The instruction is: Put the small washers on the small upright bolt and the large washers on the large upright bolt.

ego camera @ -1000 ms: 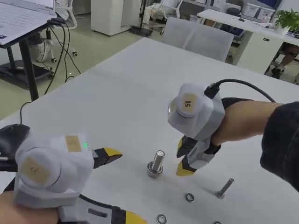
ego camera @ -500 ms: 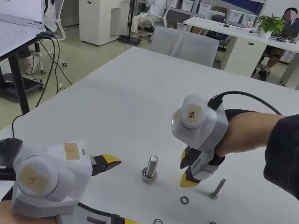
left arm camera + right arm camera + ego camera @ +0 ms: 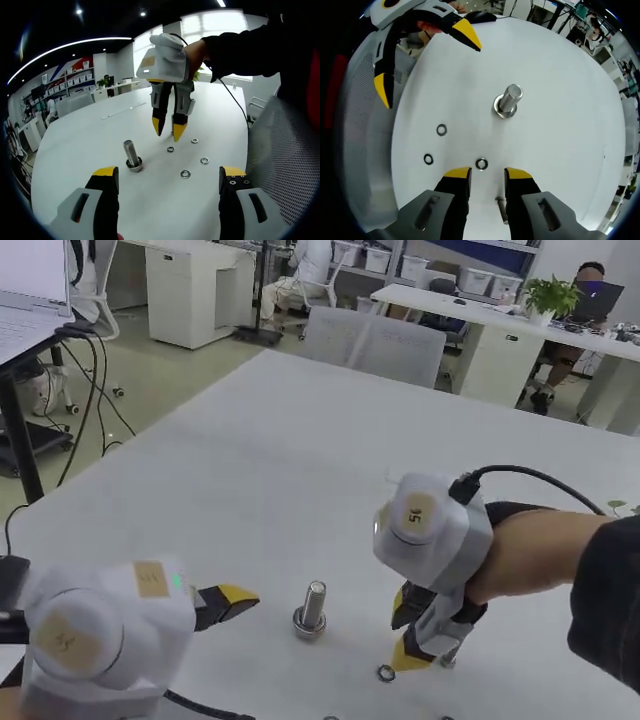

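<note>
The white table (image 3: 250, 440) stretched through an open office. At its left, the left gripper (image 3: 169, 172) hung spread wide, empty. The large bolt (image 3: 311, 608) stood upright mid-table. A washer (image 3: 481, 163) lay just ahead of the right gripper (image 3: 488, 173), whose jaws were narrowly parted, with the small bolt (image 3: 501, 207) showing in the gap.

My right gripper (image 3: 405, 635) has a smooth, matt white plastic shell, and my left gripper (image 3: 170, 175) the same; their jaws are dark plastic tipped in glossy yellow. The large bolt (image 3: 311, 608) is bright bare metal with a ridged, threaded shank. The washers (image 3: 477, 163) are small dull-grey metal rings. The table (image 3: 250, 470) is smooth matt white. My sleeve (image 3: 610, 570) is dark cloth
</note>
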A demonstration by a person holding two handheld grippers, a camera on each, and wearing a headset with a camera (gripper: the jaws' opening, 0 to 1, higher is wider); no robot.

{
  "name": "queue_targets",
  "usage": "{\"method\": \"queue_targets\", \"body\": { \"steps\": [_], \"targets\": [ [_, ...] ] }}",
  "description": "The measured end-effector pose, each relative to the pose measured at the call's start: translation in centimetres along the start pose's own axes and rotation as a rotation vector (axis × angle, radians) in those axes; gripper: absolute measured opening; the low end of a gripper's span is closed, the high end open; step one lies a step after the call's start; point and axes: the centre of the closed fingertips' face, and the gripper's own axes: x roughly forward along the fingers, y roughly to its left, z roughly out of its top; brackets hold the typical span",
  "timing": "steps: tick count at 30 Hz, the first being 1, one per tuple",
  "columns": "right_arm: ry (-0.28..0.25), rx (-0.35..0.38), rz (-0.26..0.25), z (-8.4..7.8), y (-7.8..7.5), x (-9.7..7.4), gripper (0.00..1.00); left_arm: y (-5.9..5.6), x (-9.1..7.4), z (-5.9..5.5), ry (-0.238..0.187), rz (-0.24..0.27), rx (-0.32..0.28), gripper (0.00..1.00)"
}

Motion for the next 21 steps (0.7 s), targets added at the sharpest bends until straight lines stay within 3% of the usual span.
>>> {"method": "queue_targets", "body": {
  "steps": [21],
  "targets": [
    [-0.009,0.011,0.024,-0.5,1.4,2.5,0.24,-0.7,0.5,-0.1,0.006,-0.036,0.009,0.81]
  ]
}}
